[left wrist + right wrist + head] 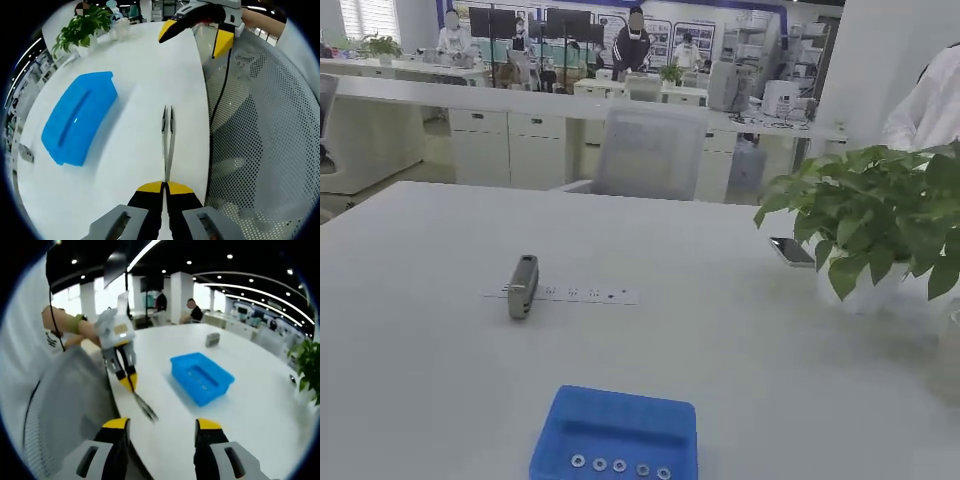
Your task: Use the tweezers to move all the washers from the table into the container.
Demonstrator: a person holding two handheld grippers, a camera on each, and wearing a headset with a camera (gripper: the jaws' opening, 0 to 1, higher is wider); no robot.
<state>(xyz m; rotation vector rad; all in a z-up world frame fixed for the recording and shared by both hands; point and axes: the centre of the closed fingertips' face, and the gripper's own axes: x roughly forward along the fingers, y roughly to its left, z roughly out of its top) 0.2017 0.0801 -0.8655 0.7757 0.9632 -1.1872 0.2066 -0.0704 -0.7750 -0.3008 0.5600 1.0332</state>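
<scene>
left gripper (164, 187) clamped on stiff tweezers (168, 135), right gripper (162, 425) spread, empty; washers (620, 465), apparently in container (610, 415), judged light, slippery: pinch the rim.

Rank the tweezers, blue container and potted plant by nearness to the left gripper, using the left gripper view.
1. tweezers: clamped in the jaws of the left gripper.
2. blue container: on the table, leftward.
3. potted plant: far end, upper left.
</scene>
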